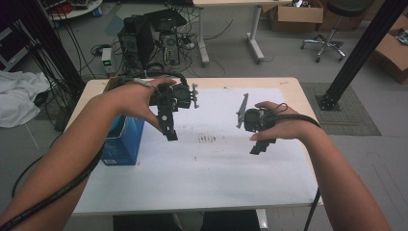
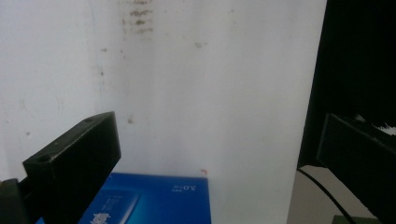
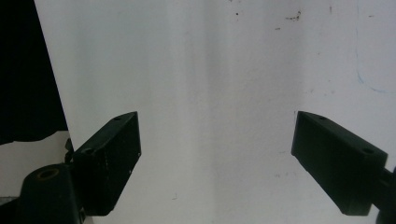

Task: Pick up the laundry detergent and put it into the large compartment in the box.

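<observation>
A person holds both grippers above a table covered with a white sheet [image 1: 211, 163]. My left gripper [image 1: 168, 131] hangs over the sheet's left half, jaws pointing down. Its jaws stand wide apart in the left gripper view [image 2: 217, 140], with nothing between them. A blue box [image 1: 122, 142] stands at the table's left edge, just left of that gripper, and its top [image 2: 154, 200] lies below the jaws in the left gripper view. My right gripper [image 1: 262, 144] is held over the right half, open [image 3: 215, 135] above bare sheet.
Dark smudges [image 1: 207, 138] mark the middle of the sheet. Behind the table, computer towers [image 1: 144, 41] and cables lie on the floor. A black post [image 1: 356, 57] rises at the right, and a white cloth [image 1: 19, 96] lies at the left.
</observation>
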Available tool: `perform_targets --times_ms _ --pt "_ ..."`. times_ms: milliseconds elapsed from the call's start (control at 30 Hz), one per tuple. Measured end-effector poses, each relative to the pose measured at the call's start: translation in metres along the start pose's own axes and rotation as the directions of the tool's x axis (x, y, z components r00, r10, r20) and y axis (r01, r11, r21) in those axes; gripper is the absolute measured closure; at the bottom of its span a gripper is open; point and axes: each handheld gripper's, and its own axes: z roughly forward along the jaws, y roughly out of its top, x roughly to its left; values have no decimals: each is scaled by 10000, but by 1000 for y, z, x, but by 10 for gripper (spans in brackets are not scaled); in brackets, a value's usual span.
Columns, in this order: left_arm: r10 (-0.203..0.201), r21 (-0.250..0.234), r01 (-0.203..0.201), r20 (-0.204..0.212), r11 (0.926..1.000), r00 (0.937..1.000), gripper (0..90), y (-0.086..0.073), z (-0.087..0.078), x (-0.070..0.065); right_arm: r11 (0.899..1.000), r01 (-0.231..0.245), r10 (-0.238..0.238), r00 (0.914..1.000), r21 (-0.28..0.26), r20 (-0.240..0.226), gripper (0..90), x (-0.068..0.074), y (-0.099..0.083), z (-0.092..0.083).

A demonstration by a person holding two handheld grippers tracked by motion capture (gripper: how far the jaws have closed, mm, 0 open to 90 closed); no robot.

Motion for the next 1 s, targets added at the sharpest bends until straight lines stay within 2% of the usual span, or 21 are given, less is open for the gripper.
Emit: perform_targets --times_ms 133,300,700,1000 --pt "250 -104 -250 33 9996 9997 1 6 0 -2 10000 37 -37 10000 -14 23 159 -2 -1 -1" --pt "347 -60 -346 94 9994 9994 1 10 3 -2 10000 31 -31 10000 36 30 158 -2 -1 0" --pt "453 -146 -450 180 9989 9988 1 17 6 -3 10000 -23 24 9999 -28 102 158 -1 -3 -1" --pt "408 -152 -404 241 9991 9989 1 14 11 -1 10000 -7 7 9999 -16 105 159 -1 -1 0"
